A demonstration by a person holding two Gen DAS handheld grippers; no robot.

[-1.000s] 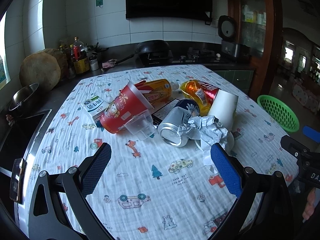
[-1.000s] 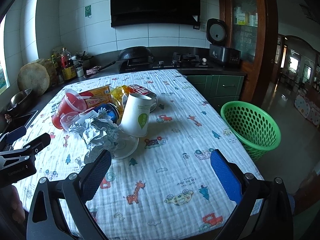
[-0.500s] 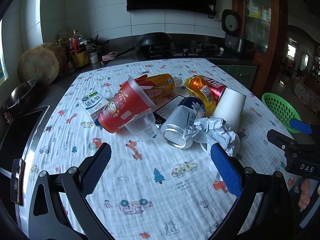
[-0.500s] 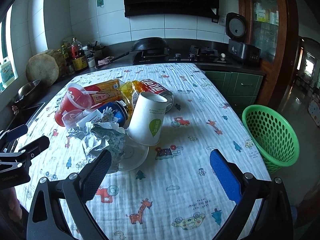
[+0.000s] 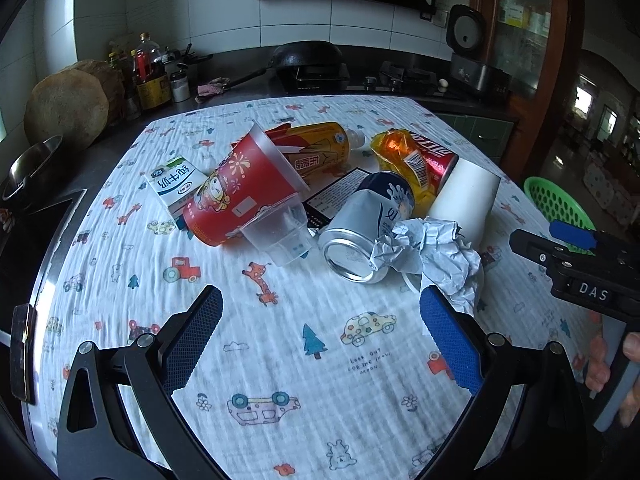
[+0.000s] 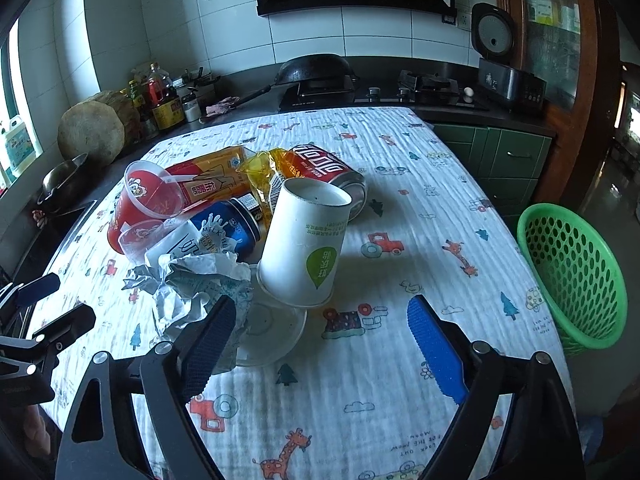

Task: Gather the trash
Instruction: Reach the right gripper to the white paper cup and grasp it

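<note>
We see a surface (image 5: pixel 320 360) under a cartoon-print cloth carrying trash clustered around a blue can (image 5: pixel 366 226): red cup (image 5: pixel 236 196) left, white paper cup (image 5: pixel 466 200) right, crumpled paper (image 5: pixel 430 254) touching its base.

Trash heap (image 6: pixel 248 232) left of basket (image 6: pixel 572 276)

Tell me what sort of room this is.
A home kitchen, most likely: a wok sits on a hob, a gas stove is beside it, and a rice cooker stands on the counter.
</note>
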